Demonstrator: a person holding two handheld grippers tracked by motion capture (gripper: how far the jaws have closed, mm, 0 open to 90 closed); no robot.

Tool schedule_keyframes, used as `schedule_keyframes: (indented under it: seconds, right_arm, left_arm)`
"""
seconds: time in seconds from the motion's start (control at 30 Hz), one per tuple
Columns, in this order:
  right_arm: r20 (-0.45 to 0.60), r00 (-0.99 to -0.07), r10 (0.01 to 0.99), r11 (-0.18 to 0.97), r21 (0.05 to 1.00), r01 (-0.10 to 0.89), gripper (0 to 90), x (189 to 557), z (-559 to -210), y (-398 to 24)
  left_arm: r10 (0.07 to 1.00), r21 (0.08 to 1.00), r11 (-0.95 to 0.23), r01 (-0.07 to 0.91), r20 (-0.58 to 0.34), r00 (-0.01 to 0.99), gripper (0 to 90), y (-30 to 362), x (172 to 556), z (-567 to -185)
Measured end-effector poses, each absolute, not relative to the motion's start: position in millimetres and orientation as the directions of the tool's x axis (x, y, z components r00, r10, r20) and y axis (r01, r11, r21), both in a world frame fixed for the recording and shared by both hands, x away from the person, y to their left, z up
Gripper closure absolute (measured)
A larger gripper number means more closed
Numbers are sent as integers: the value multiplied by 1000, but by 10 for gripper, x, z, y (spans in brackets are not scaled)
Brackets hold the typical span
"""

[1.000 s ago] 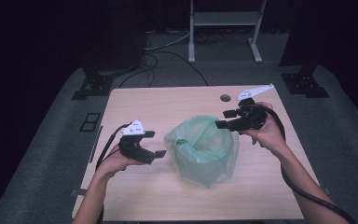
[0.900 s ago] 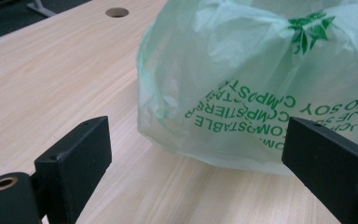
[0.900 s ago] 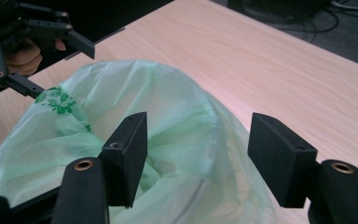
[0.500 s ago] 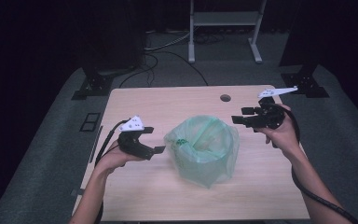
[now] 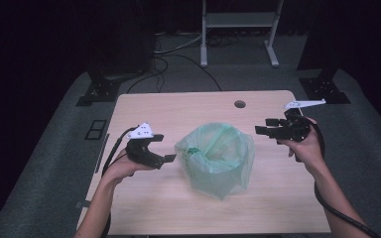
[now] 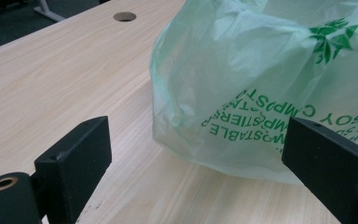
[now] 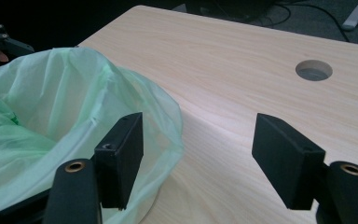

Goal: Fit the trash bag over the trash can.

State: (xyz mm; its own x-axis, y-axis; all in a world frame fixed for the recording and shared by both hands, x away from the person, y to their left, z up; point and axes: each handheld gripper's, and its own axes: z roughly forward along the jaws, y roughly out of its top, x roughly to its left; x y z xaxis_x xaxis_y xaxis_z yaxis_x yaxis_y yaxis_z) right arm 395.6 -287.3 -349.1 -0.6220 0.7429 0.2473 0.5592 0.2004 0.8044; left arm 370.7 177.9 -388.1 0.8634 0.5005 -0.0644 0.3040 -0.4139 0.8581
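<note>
high view – bag: the green bag (image 5: 217,158) stands on the table (image 5: 178,111) a bit toward 6 o'clock of centre, mouth up and open, walls crumpled and see-through. Looks like thin film, so I'd bet nearly weightless and floppy.

high view – left gripper: the left gripper (image 5: 169,158) sits at the bag's 9 o'clock, tips just beside the wall. No plastic pinched from what I can see.

high view – right gripper: the right gripper (image 5: 264,126) hangs at about 2 o'clock of the bag, near the rim but apart from it, pointing at it. Its jaws have just been opening, nothing between them.

left gripper view – jaws: spread wide, with the bag's printed side (image 6: 279,79) ahead, reaching in between them. Can't tell if the right-hand one touches the film. Lots of soft folds down low where the bag meets the table.

right gripper view – jaws: also wide. The rolled rim (image 7: 168,121) curves past the left-hand jaw, and bare table lies in the gap. A cable hole (image 7: 313,70) sits at 1 o'clock.

handling guess: soft, a bit slick, easy to tear or stretch if yanked. It will collapse rather than lift as one piece.

where to grab: pinch the doubled-over rim, one gripper on each opposite side, with a shallow bite. Mid-wall film would just bunch and slip.
</note>
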Motion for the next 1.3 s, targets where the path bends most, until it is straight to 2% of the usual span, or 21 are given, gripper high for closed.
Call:
schedule_keyframes:
  seconds: [0.67, 0.87, 1.3]
  right_arm:
    - [303, -575, 760, 160, 771, 617, 333, 3821, -4040, -3117]
    - [325, -563, 760, 135, 768, 626, 332, 3747, -4130, -3198]
    - [307, -571, 762, 160, 765, 624, 328, 3534, -4280, -3267]
  left_arm:
    - [522, 856, -400, 328, -82, 849, 70, 1896, 3663, -4096]
    - [522, 852, -405, 331, -81, 849, 70, 1913, 3628, -4145]
    - [533, 853, -399, 336, -82, 842, 70, 2009, 3524, -4202]
